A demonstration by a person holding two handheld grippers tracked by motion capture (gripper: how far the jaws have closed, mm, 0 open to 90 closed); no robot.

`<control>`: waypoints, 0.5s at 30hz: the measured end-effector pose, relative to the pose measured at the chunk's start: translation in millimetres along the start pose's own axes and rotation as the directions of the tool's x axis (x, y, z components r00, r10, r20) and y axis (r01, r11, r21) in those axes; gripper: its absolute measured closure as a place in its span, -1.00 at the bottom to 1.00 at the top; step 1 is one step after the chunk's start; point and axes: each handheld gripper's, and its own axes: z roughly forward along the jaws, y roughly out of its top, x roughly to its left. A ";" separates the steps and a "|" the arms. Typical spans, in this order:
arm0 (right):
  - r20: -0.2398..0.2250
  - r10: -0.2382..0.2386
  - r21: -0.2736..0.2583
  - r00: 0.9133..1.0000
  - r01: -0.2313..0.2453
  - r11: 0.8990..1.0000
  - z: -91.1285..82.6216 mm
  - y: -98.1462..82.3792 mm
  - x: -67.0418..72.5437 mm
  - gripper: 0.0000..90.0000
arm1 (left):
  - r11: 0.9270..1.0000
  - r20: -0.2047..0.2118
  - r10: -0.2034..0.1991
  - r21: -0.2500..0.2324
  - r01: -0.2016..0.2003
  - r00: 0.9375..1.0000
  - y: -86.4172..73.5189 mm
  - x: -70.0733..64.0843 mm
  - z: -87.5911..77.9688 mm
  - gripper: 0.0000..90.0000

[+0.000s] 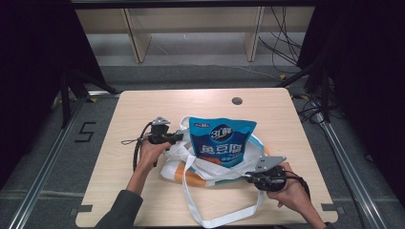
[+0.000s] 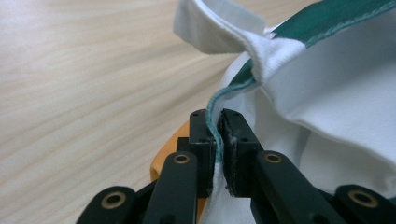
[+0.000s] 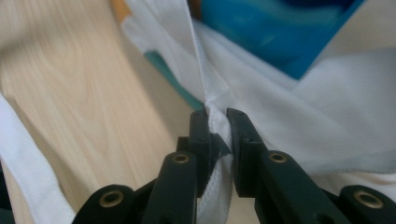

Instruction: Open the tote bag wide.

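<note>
We count one white tote bag (image 1: 210, 164) lying near the middle of the light wooden table (image 1: 143, 102), and one blue snack pouch (image 1: 220, 141) resting on its open mouth, partly tucked in. The bag carries green trim and an orange patch, and we see two long white straps: one loops toward the table's near edge (image 1: 224, 217), the other arches behind the pouch. We hold two grippers. Our left gripper (image 1: 177, 138) sits at the bag's left side, its jaws pressed together on the green-edged rim (image 2: 215, 122). Our right gripper (image 1: 249, 178) is at the bag's right corner, its jaws pinching bunched white fabric where a strap meets the bag (image 3: 215, 122). One dark round hole (image 1: 237, 100) marks the table's far side. Beyond the table we see wooden shelving and loose cables on the floor.
</note>
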 end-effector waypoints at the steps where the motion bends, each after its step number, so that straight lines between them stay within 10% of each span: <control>1: -0.010 0.004 0.016 1.000 -0.004 1.000 6.7 -3.6 2.3 0.82 | 1.000 -0.007 0.000 0.013 0.001 1.000 -2.1 0.2 4.7 0.83; 5: -0.031 0.021 0.124 0.999 -0.017 0.992 29.1 -12.5 11.1 0.88 | 0.998 0.008 -0.022 0.055 0.021 1.000 -13.7 6.6 15.9 0.79; 11: -0.024 0.013 0.091 1.000 -0.010 0.996 23.3 -11.3 8.9 0.84 | 0.999 -0.021 -0.029 0.022 0.029 0.999 -2.8 -7.4 2.4 0.40; 15: -0.039 0.043 0.023 0.998 -0.042 0.999 7.9 -6.7 4.5 0.71 | 0.999 -0.059 0.038 0.041 -0.036 0.998 4.2 -23.5 -19.0 0.05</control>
